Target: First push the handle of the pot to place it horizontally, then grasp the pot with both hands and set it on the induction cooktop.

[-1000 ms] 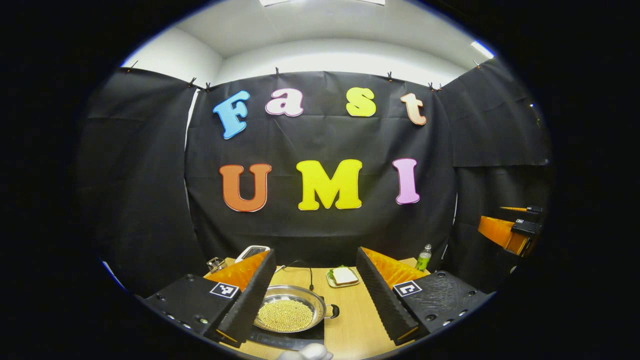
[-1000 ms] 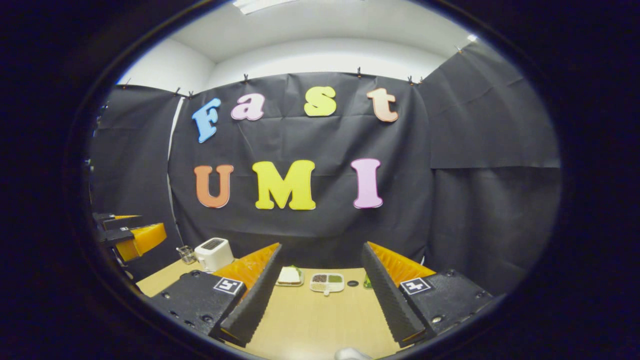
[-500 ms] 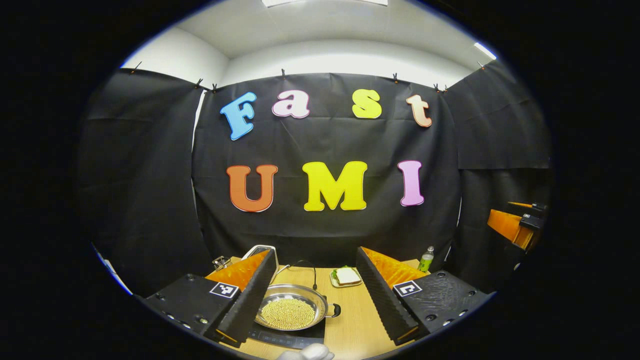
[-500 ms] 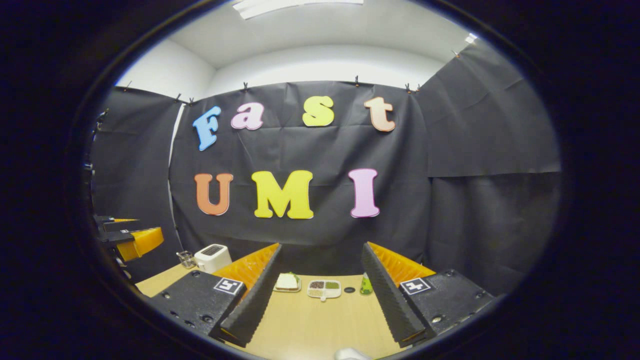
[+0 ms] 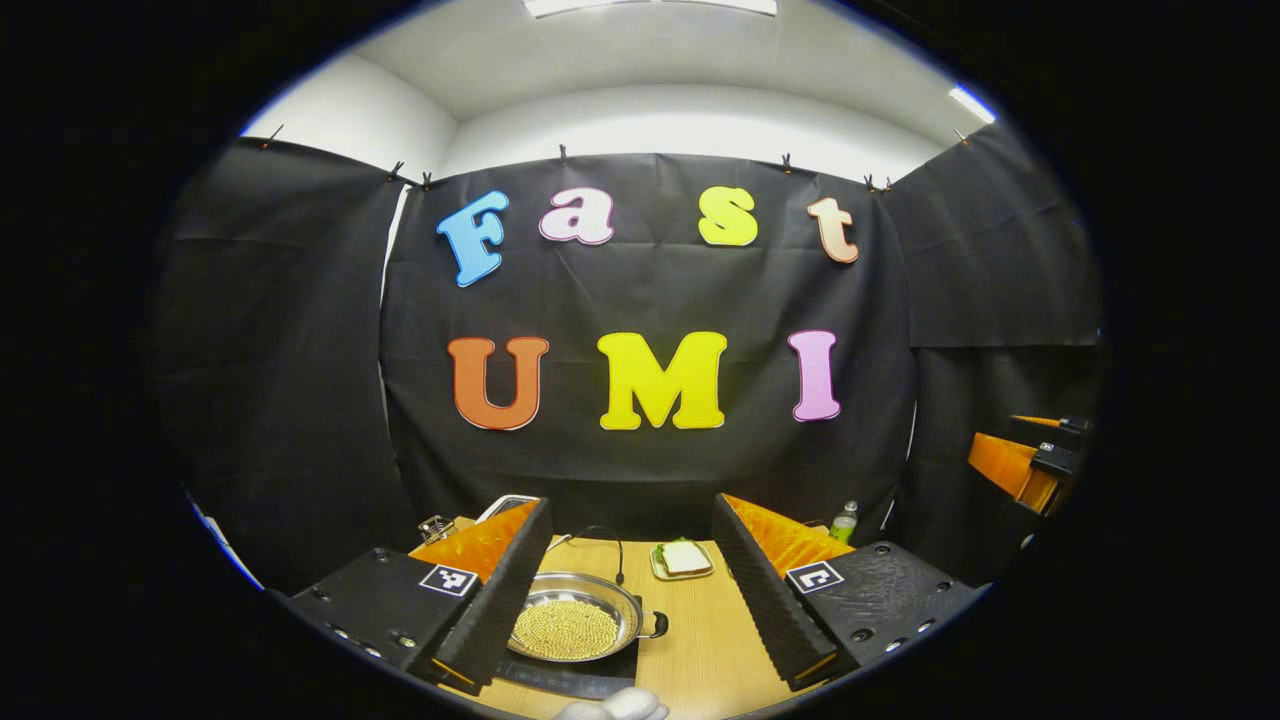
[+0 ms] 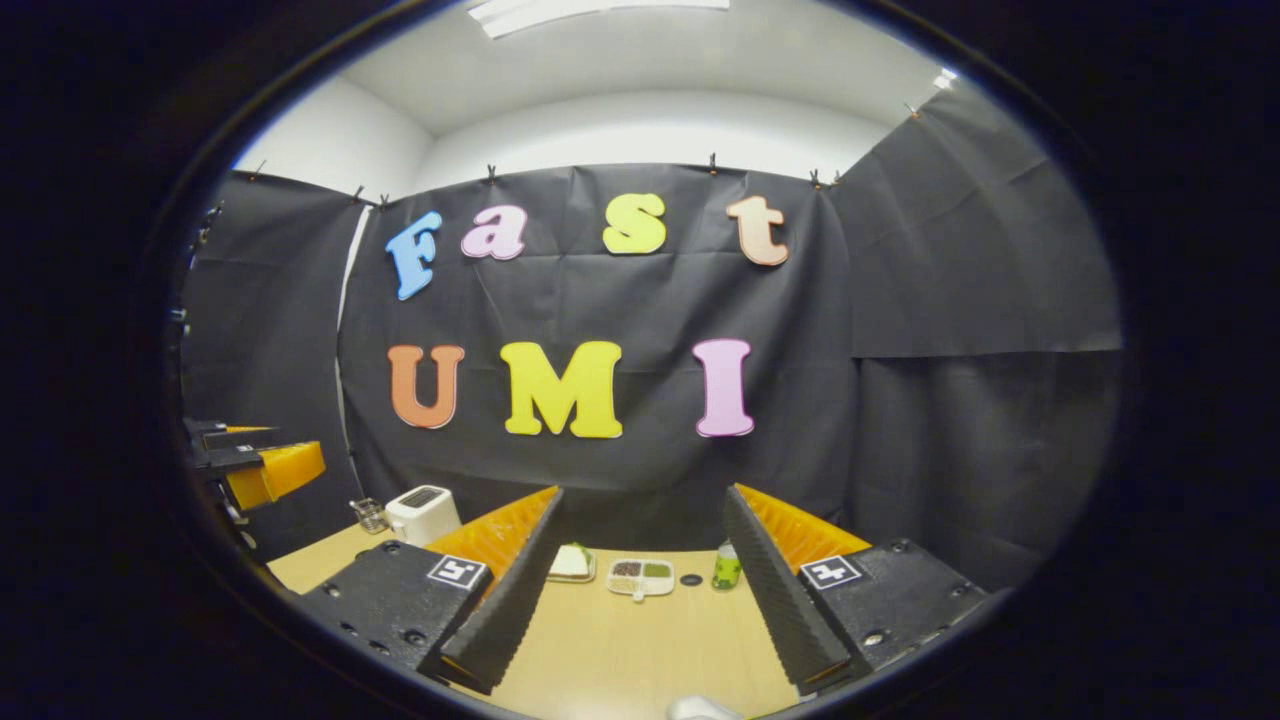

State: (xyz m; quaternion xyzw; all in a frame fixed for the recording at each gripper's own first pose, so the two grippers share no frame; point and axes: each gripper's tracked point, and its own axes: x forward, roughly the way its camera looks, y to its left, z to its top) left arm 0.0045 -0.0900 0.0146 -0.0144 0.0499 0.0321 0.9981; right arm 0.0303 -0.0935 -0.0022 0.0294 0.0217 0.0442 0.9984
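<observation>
A shallow steel pot (image 5: 570,628) holding yellow beads rests on the black induction cooktop (image 5: 585,678), low in the left gripper view. Its small black side handle (image 5: 657,625) points right. My left gripper (image 5: 630,515) is open and held above and behind the pot, whose left side is hidden by the left finger (image 5: 500,590). My right gripper (image 6: 642,500) is open over bare tabletop with nothing between its fingers. Each gripper is also seen from the other: the right gripper (image 5: 1030,462) far right, the left gripper (image 6: 255,465) far left.
On the wooden table (image 6: 620,650) stand a sandwich plate (image 5: 682,560), a divided dish (image 6: 640,576), a green bottle (image 6: 726,568), a small black ring (image 6: 690,579), a white toaster (image 6: 423,512) and a glass (image 6: 370,514). A black cable (image 5: 605,535) runs behind the pot.
Both views have tilted and shifted a little. The pot now sits slightly farther left and smaller in the left gripper view. The green bottle has come out from behind the right gripper's right finger.
</observation>
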